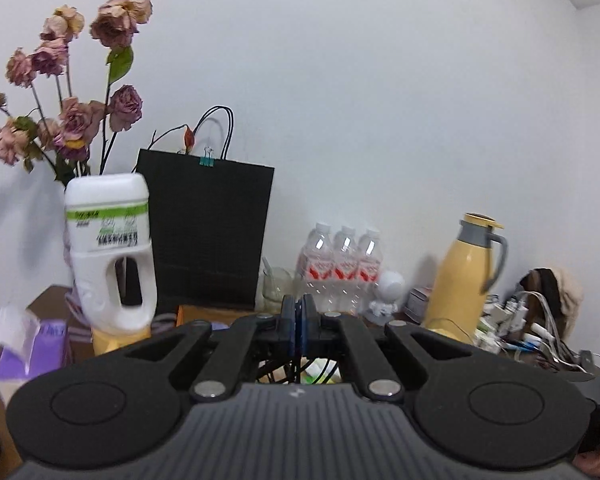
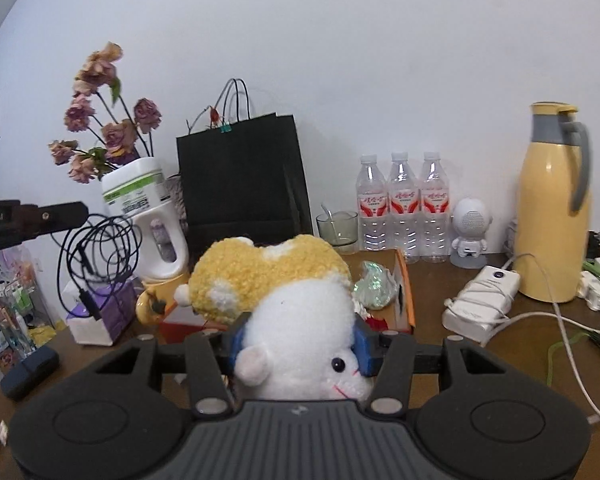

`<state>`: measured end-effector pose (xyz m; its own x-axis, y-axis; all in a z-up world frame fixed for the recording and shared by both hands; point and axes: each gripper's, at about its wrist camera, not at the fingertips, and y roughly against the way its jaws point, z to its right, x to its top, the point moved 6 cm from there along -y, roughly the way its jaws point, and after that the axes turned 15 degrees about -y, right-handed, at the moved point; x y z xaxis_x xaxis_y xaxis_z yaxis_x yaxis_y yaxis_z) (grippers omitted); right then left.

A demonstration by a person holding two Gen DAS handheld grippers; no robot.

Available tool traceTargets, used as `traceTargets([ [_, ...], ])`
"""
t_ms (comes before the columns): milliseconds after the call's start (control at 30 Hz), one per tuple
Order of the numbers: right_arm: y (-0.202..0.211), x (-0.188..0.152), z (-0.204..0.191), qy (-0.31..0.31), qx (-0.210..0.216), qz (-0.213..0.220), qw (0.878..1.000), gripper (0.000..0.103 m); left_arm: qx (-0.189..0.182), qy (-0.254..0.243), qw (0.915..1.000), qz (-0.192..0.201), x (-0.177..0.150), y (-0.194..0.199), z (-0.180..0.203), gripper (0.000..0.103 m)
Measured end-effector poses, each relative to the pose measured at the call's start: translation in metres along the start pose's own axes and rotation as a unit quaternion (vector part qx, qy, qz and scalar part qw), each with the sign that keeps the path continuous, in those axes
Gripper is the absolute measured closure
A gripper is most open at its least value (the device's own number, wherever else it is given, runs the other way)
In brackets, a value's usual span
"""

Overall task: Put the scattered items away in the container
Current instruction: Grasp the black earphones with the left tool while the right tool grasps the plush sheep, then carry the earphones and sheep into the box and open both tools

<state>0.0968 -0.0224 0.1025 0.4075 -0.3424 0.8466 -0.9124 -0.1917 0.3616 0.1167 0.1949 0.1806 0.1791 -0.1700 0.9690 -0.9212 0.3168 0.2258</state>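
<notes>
My right gripper is shut on a yellow and white plush toy, its blue pads pressing both sides of the white head. The toy hangs in front of an orange cardboard box that holds a crinkled green wrapper. My left gripper is shut, and black cable strands hang under its fingers. In the right wrist view the left gripper reaches in from the left with a coiled black cable dangling from its tip. A corner of the box shows in the left wrist view.
Along the wall stand a white jug with dried roses, a black paper bag, a glass, three water bottles, an astronaut figure and a yellow thermos. A white adapter and purple tissue box lie on the brown table.
</notes>
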Motion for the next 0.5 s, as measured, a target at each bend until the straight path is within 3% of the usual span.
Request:
traceTargets([
  [167, -0.068, 0.037, -0.007, 0.002, 0.005, -0.022, 1.000, 0.054, 0.022, -0.009, 0.9994, -0.027, 0.011, -0.071, -0.021, 0.100],
  [267, -0.119, 0.049, -0.009, -0.010, 0.001, -0.060, 0.998, 0.054, 0.037, -0.017, 0.9975, -0.059, 0.003, -0.115, -0.032, 0.100],
  [400, -0.184, 0.041, -0.015, -0.014, -0.002, -0.123, 0.992, 0.054, 0.040, -0.012, 0.9926, -0.114, -0.022, -0.173, -0.047, 0.100],
  [500, -0.221, 0.027, -0.021, 0.001, -0.013, -0.156, 0.988, 0.054, 0.047, -0.038, 0.9871, -0.148, -0.040, -0.209, -0.051, 0.100],
])
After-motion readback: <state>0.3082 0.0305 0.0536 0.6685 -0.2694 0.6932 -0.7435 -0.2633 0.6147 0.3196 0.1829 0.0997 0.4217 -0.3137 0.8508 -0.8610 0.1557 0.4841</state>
